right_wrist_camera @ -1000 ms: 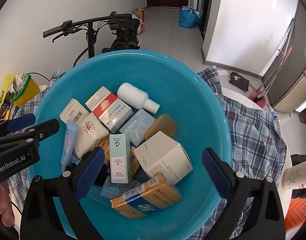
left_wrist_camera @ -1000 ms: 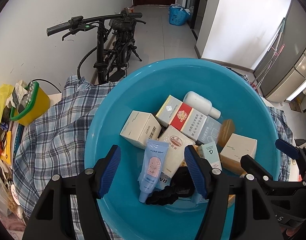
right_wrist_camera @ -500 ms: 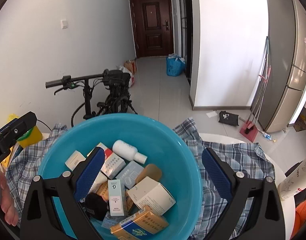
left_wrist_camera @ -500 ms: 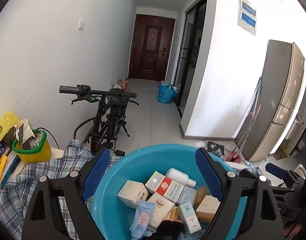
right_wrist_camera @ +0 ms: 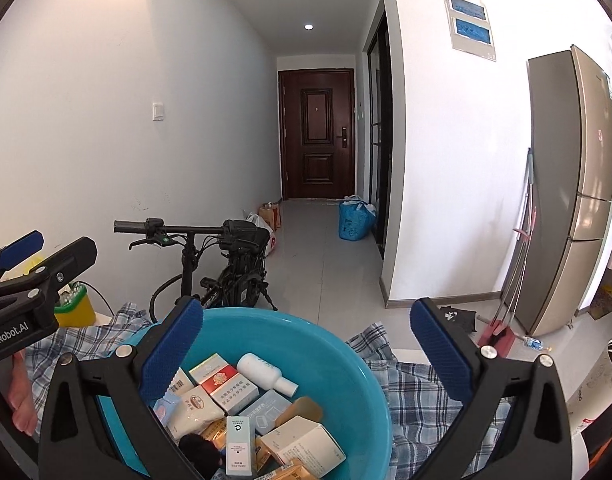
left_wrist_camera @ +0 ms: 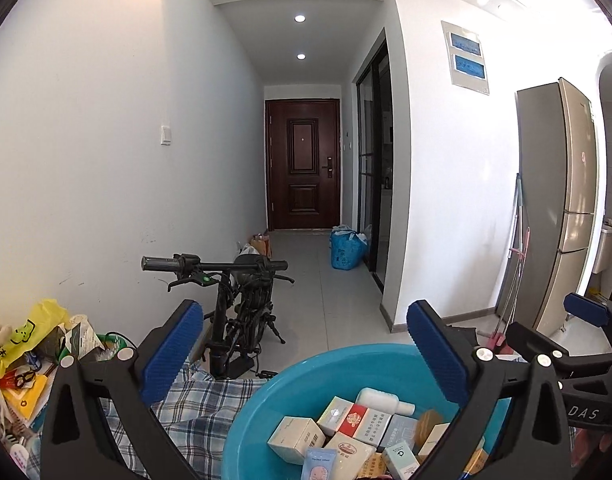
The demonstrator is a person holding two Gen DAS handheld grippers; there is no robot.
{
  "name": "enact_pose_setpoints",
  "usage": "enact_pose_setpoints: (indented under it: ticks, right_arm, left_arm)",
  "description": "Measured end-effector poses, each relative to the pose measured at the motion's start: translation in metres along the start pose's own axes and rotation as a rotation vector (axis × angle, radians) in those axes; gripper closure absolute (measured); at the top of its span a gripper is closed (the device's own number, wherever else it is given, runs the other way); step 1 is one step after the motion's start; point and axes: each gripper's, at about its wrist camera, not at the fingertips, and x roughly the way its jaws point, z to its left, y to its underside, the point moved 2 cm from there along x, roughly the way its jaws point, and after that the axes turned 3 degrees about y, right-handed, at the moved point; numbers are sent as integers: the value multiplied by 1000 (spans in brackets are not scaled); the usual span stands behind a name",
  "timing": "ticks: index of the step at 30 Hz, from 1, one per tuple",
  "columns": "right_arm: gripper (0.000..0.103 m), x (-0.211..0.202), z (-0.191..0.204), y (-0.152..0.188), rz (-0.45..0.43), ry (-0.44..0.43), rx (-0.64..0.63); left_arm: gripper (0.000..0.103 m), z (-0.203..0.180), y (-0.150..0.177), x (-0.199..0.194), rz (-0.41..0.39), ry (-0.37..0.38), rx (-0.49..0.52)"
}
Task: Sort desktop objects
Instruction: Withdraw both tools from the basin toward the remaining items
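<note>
A blue basin (left_wrist_camera: pixel 261 412) (right_wrist_camera: pixel 342 364) sits on a plaid cloth and holds several small boxes, a white bottle (left_wrist_camera: pixel 380 398) (right_wrist_camera: pixel 265 372), a red-and-white box (right_wrist_camera: pixel 221 380) and a pale blue tube (left_wrist_camera: pixel 320 462). My left gripper (left_wrist_camera: pixel 302 314) hangs above the basin's near left rim, pointing toward the corridor; its jaws are opening with nothing between them. My right gripper (right_wrist_camera: pixel 306 308) hovers over the basin's middle, its jaws also opening and empty. The basin's near part is hidden behind both grippers.
The plaid cloth (left_wrist_camera: pixel 193 404) (right_wrist_camera: pixel 418 380) covers the table. A black bicycle (left_wrist_camera: pixel 233 312) stands just beyond it. A yellow tub (right_wrist_camera: pixel 75 312) and piled clutter (left_wrist_camera: pixel 25 352) lie at the left. A hand (right_wrist_camera: pixel 17 400) holds the left gripper. A fridge (right_wrist_camera: pixel 566 200) stands right.
Both grippers rose and tilted up from looking down into the basin, which now sits low in each view. The left jaws spread much wider; the right jaws spread slightly.
</note>
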Motion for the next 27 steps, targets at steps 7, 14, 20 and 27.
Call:
enact_pose_setpoints:
  ticks: [7,14,20,27]
  right_arm:
    - [0,-9,-9,4,-5,7,5]
    - [0,-24,-16,8,-3,-21,39]
    - [0,-54,-24,16,-32,-69,51]
    - [0,-83,-40,25,18,-71,97]
  left_arm:
    - [0,-3,-6,-16,-37,18,19]
    - [0,-2,-6,-38,-42,18,13]
    - [0,7,-6,-79,-101,-2,-16]
    - [0,2,6,-130,-121,14,25]
